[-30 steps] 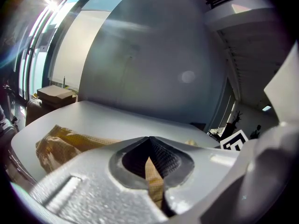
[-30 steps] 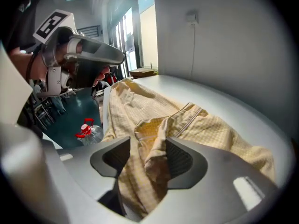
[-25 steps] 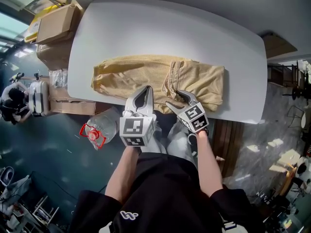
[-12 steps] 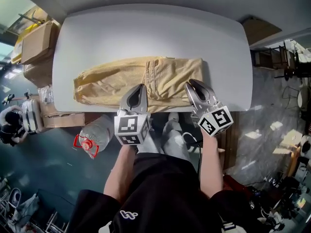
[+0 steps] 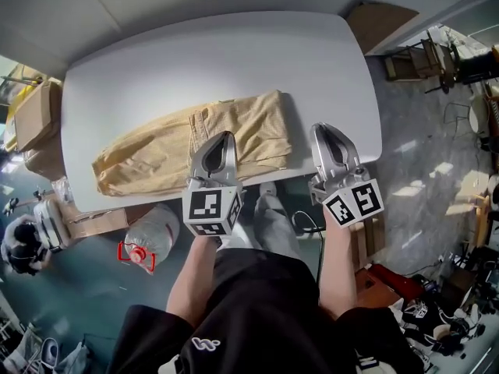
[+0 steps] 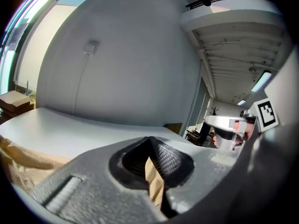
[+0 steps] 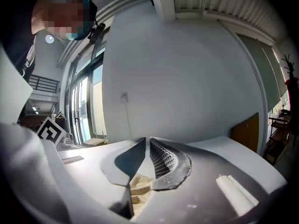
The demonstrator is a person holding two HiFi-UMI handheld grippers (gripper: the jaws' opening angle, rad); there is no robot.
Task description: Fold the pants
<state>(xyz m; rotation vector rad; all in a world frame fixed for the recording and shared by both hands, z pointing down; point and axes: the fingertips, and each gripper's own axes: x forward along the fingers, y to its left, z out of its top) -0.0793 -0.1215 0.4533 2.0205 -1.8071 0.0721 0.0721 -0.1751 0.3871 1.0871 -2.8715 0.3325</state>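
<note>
The tan pants [image 5: 179, 150] lie flat along the front of the white table [image 5: 195, 61], legs to the left, waist to the right. My left gripper [image 5: 222, 137] hovers over their front edge near the waist, jaws together; in the left gripper view [image 6: 149, 139] only cloth [image 6: 18, 157] lying below shows through the gap. My right gripper [image 5: 323, 129] is over bare table just right of the waist. Its jaws have just been closing and now stand shut [image 7: 147, 140] with nothing between them.
A big water bottle with a red cap [image 5: 148, 232] lies on the floor under the table's front left. Cardboard boxes [image 5: 35, 115] stand at the left end, a wooden cabinet [image 5: 382, 22] at the far right corner. The person's legs are at the front edge.
The right gripper left the front edge of the waist, moved right and up, and shut from wide open. The left gripper moved forward over the pants. The pants stayed put.
</note>
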